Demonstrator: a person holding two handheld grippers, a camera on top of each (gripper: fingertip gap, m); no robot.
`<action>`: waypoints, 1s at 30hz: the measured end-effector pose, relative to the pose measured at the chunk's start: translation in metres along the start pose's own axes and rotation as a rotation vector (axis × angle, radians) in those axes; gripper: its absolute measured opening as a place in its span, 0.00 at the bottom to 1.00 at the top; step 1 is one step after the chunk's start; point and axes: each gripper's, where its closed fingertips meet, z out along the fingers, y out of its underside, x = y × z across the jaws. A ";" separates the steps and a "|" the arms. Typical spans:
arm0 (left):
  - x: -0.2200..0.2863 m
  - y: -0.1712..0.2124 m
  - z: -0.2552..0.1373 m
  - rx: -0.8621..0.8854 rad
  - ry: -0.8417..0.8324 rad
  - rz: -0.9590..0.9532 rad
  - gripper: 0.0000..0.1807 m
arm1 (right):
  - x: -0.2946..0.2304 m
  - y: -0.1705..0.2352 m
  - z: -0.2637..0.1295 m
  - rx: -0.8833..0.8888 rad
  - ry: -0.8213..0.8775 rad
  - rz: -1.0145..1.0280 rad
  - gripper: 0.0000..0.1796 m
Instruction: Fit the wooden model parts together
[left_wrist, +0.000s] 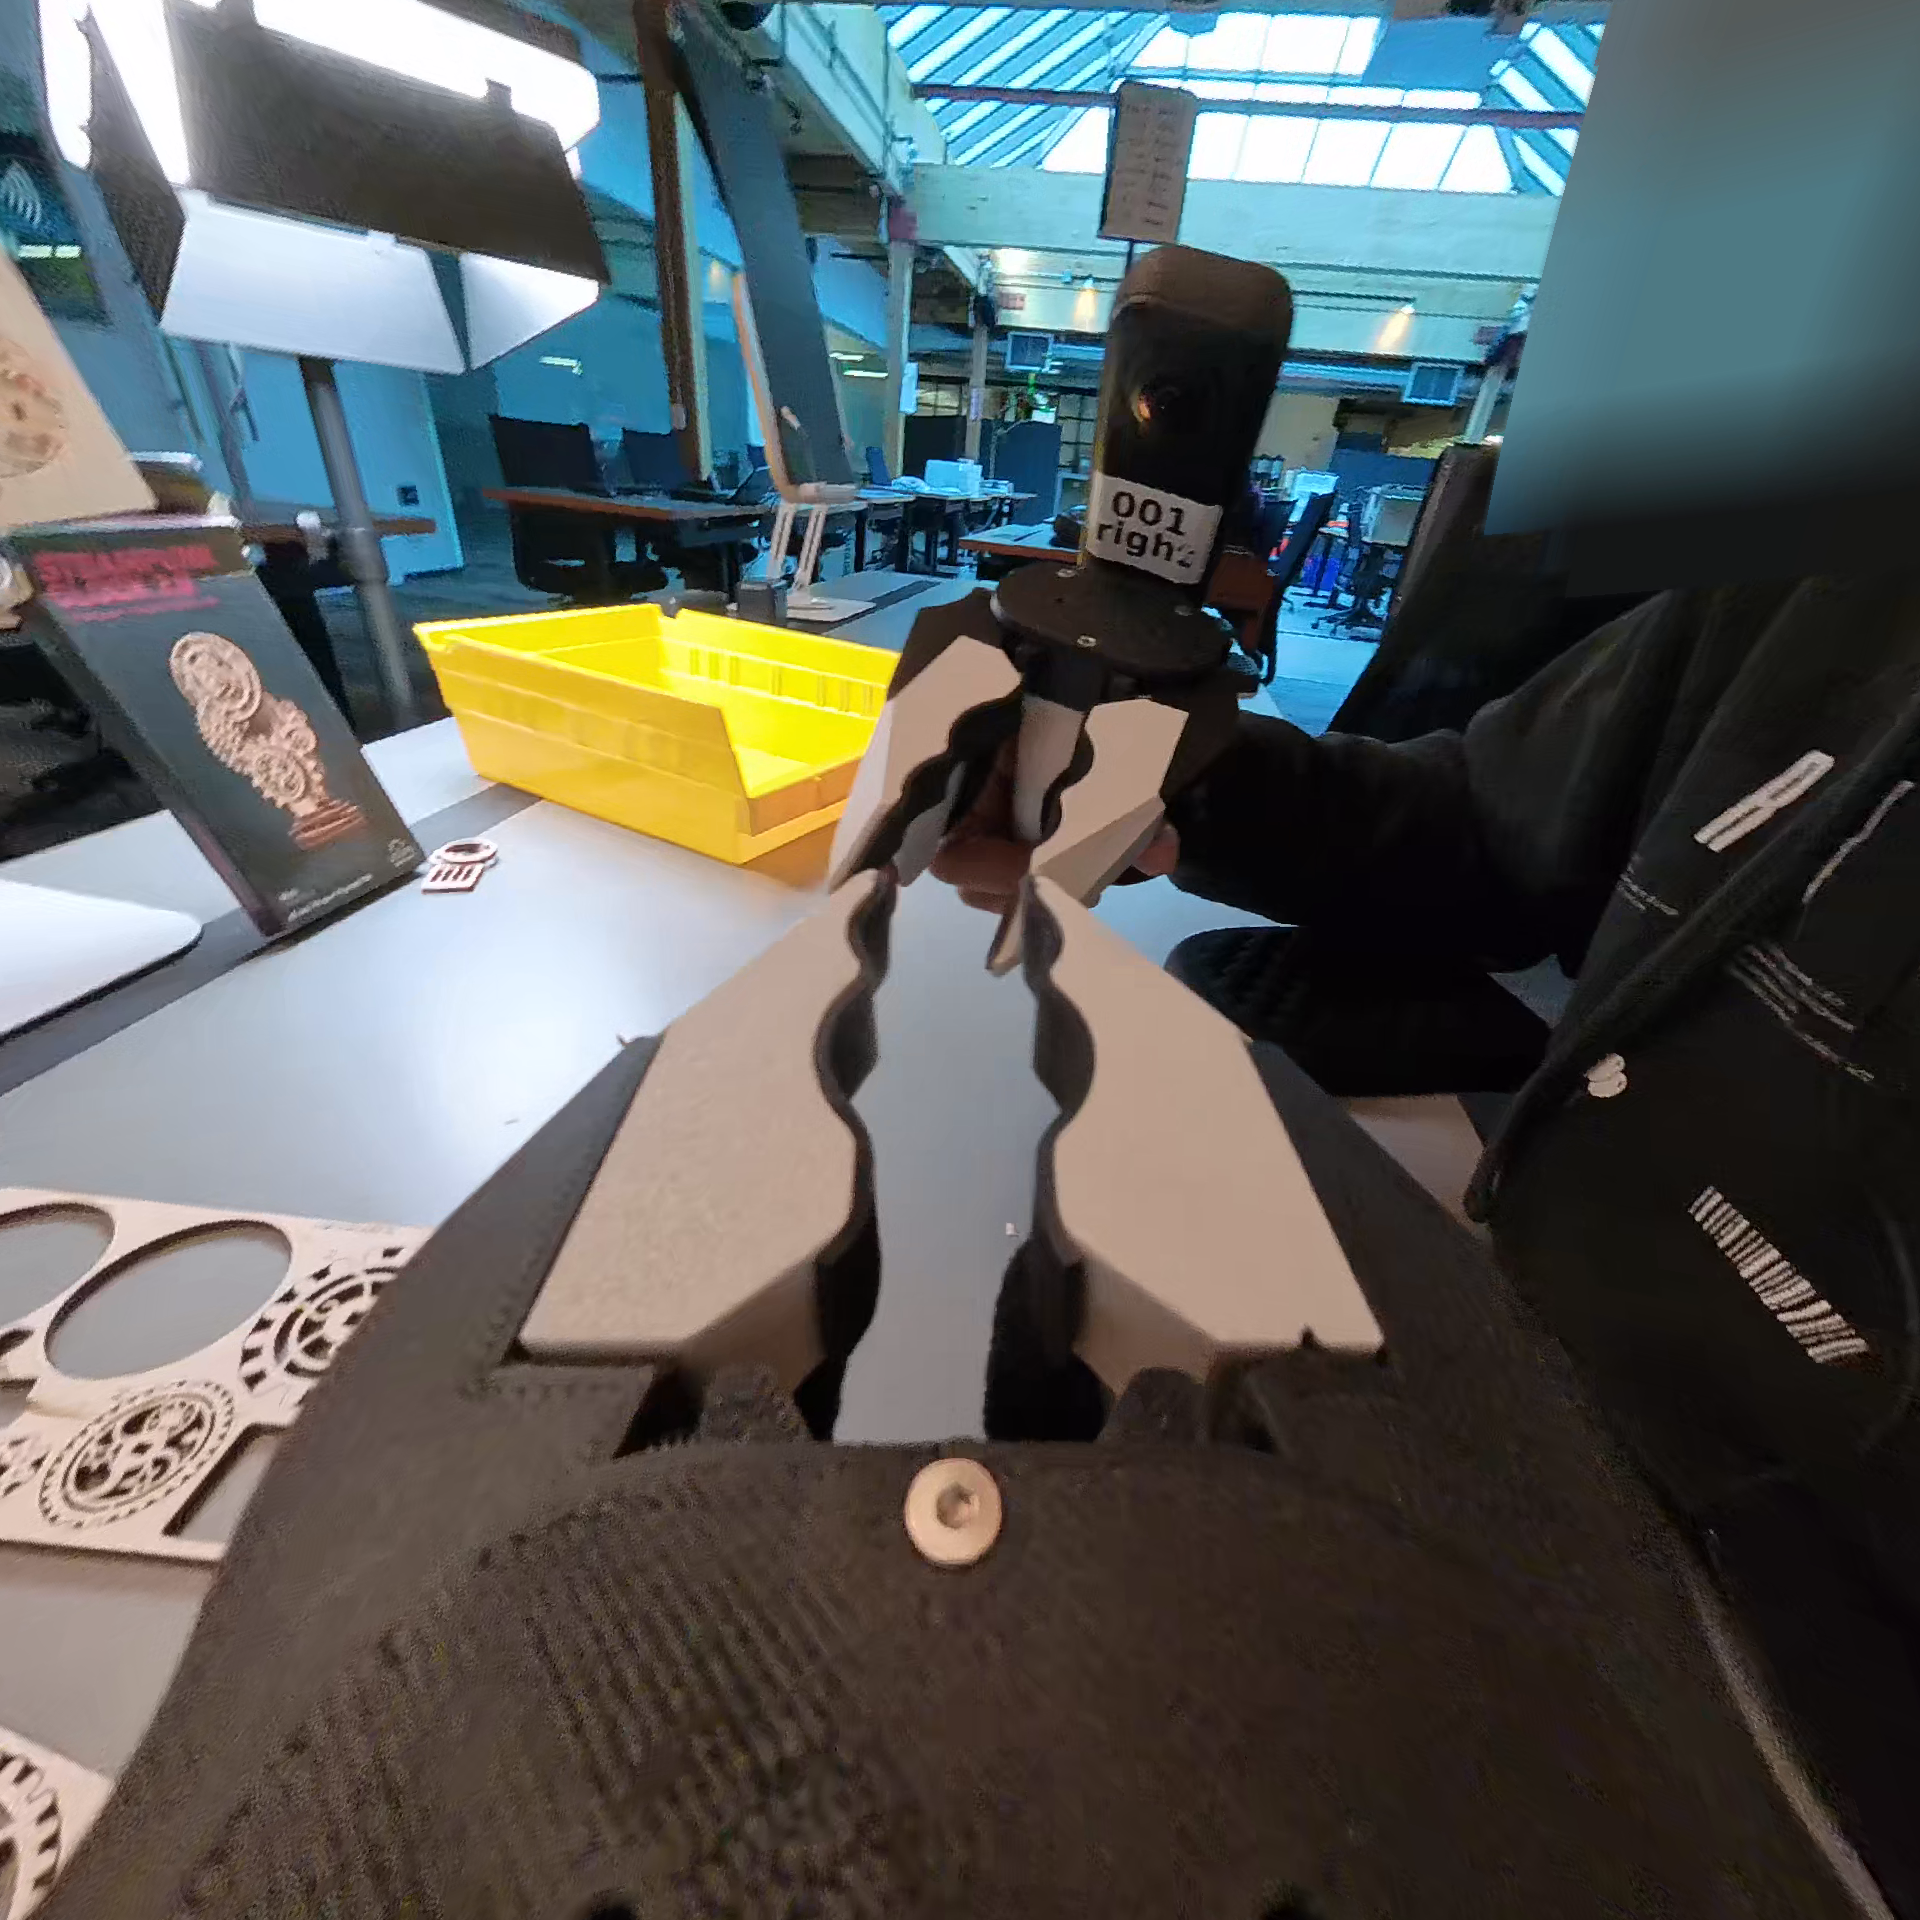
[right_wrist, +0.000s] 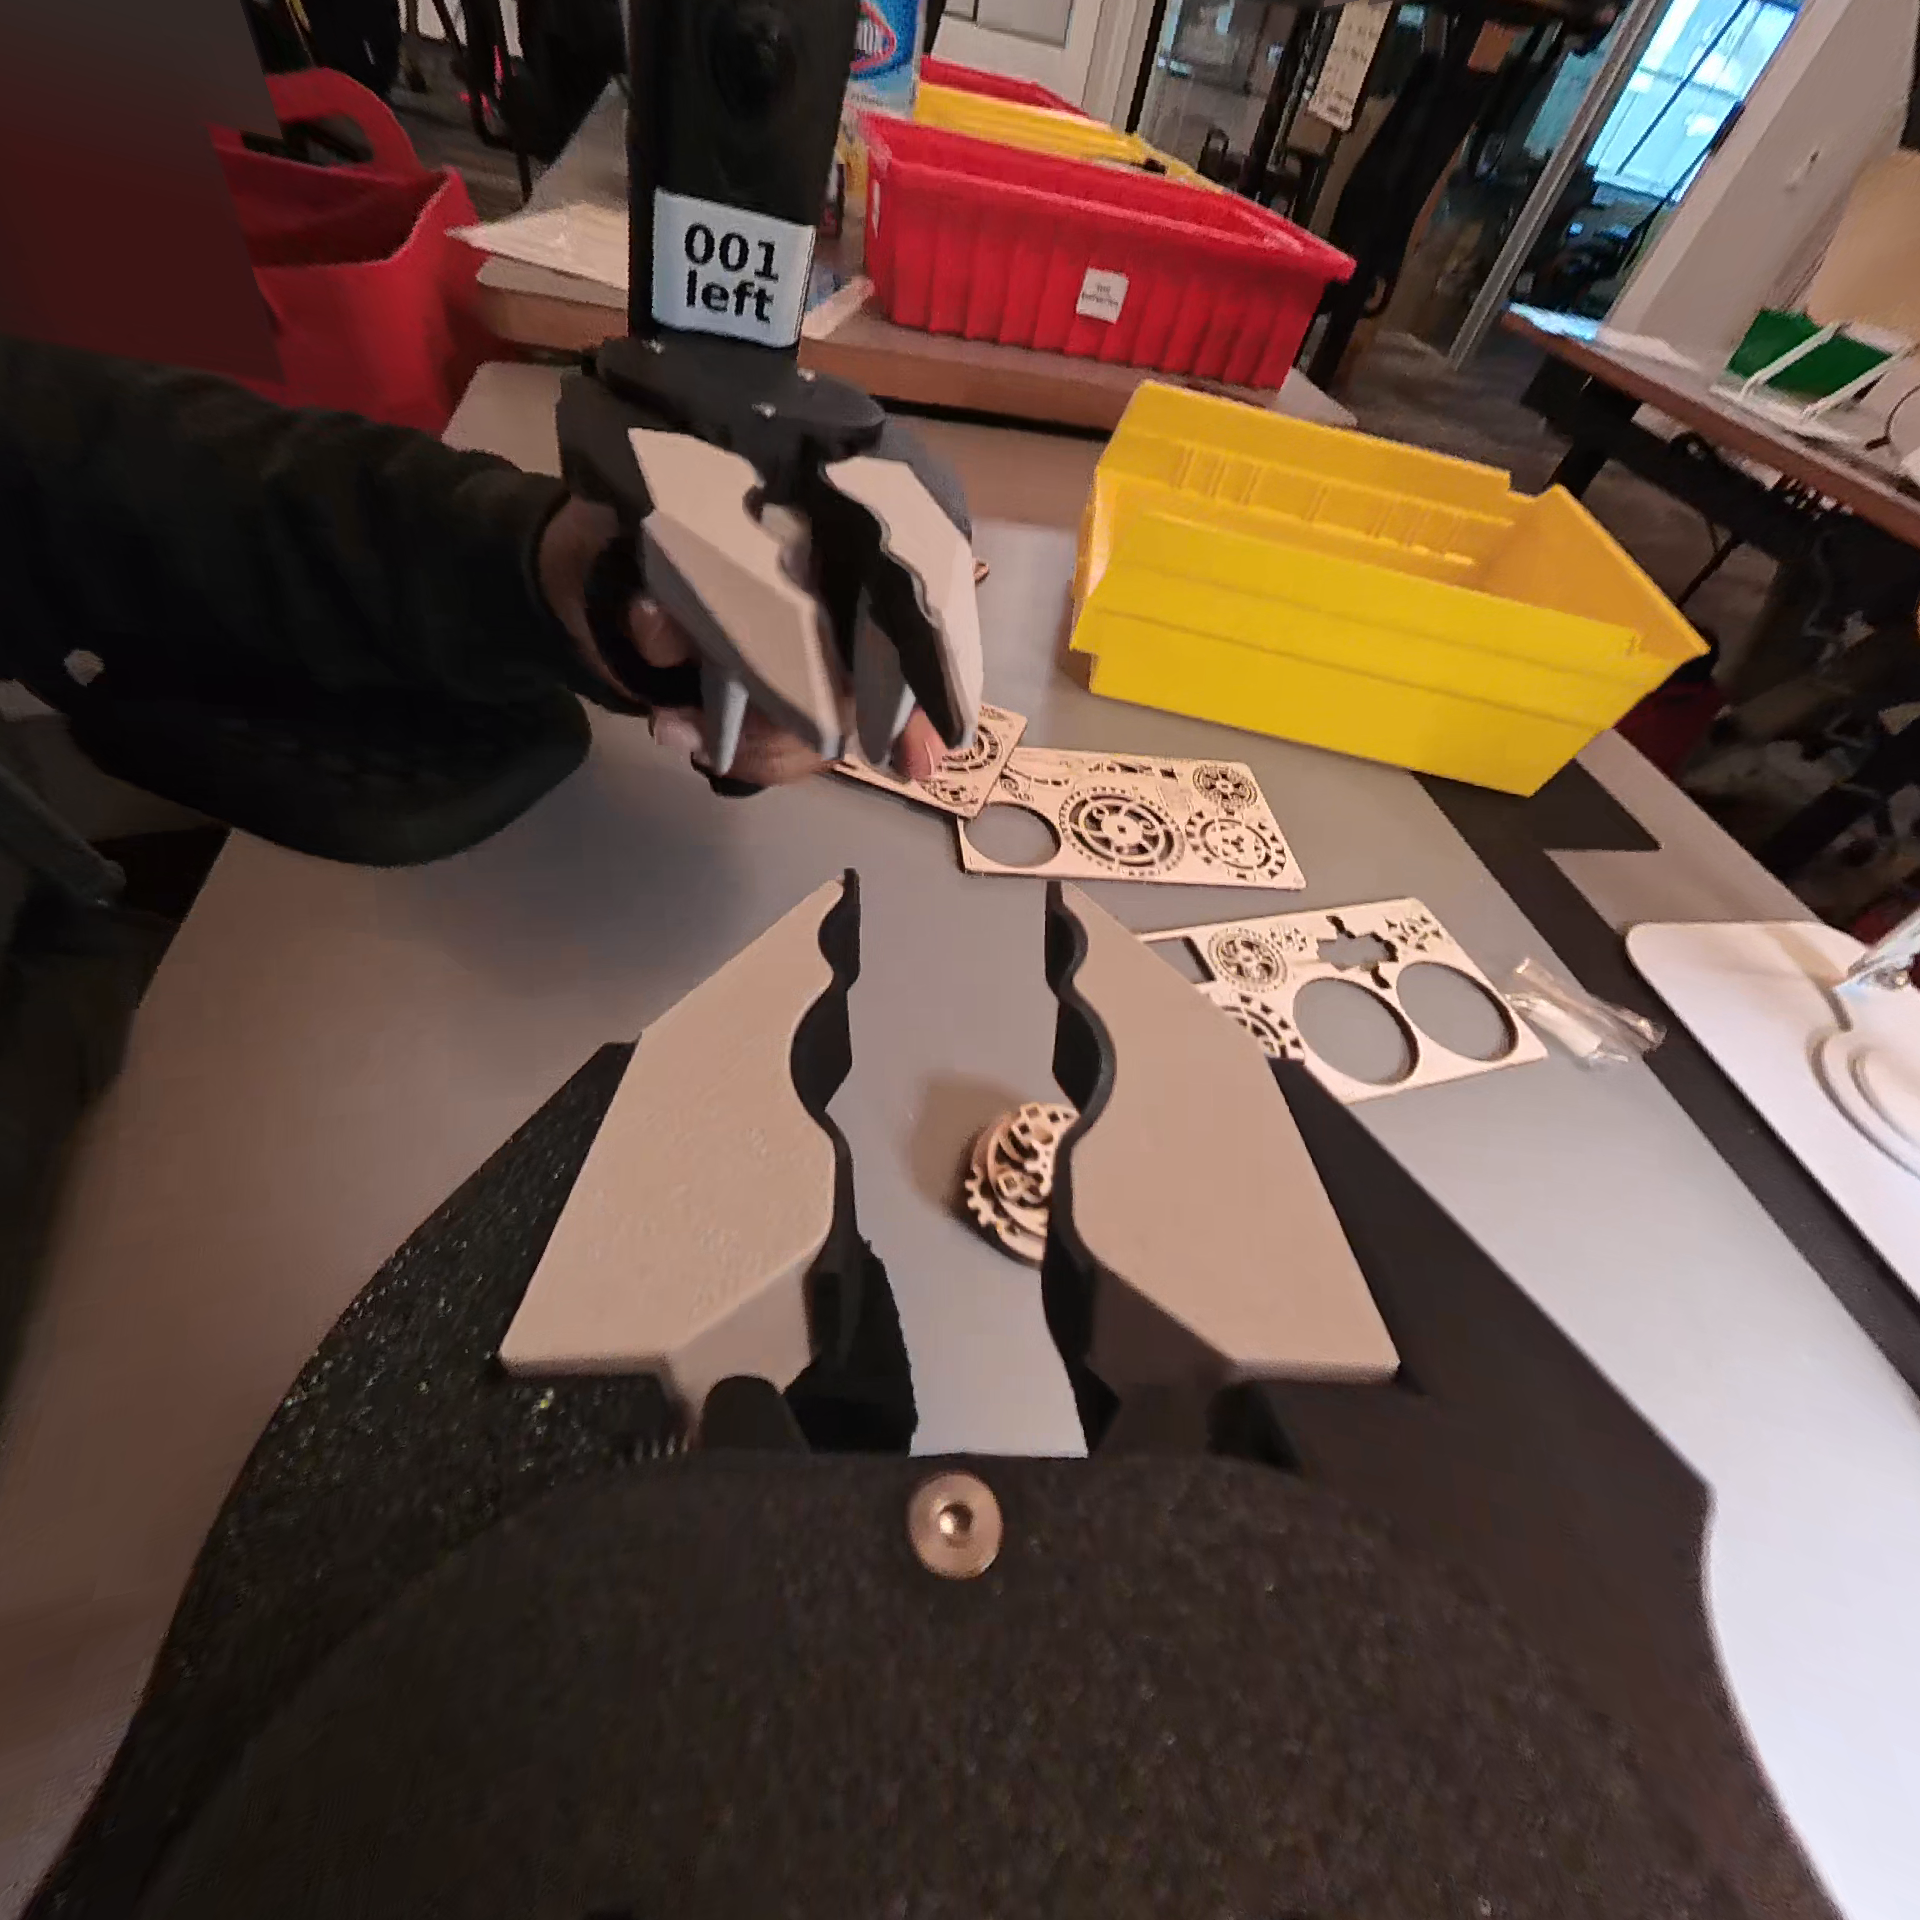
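My left gripper (left_wrist: 956, 894) is open with nothing in it; grey table shows between its fingers. In the right wrist view it (right_wrist: 894, 740) hovers over a small wooden sheet (right_wrist: 961, 764). My right gripper (right_wrist: 952, 891) is open. A wooden gear assembly (right_wrist: 1013, 1179) lies on the table under it, partly hidden by the right-hand finger (right_wrist: 1174, 1143), and the pads do not press on it. In the left wrist view the right gripper (left_wrist: 966, 831) faces mine, tip to tip. Two laser-cut wooden sheets (right_wrist: 1132, 831) (right_wrist: 1351, 997) lie beyond; one also shows in the left wrist view (left_wrist: 156, 1351).
A yellow bin (right_wrist: 1351, 603) (left_wrist: 665, 707) stands at the far side of the table. The model's box (left_wrist: 208, 717) stands upright at left, with a small dark-red wooden piece (left_wrist: 460, 864) beside it. A white board (right_wrist: 1787, 1060) and a small plastic bag (right_wrist: 1579, 1013) lie at right. Less than 4 cm separates the two grippers' tips.
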 end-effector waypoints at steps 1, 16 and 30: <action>0.006 -0.001 0.000 0.000 0.010 0.026 0.19 | -0.003 -0.005 0.001 0.018 0.003 -0.004 0.20; 0.062 -0.005 -0.014 -0.044 -0.004 0.268 0.07 | -0.078 -0.037 0.007 -0.008 -0.149 -0.076 0.35; 0.086 0.013 0.007 -0.133 -0.053 0.430 0.00 | -0.107 -0.034 0.012 -0.083 -0.113 -0.412 0.26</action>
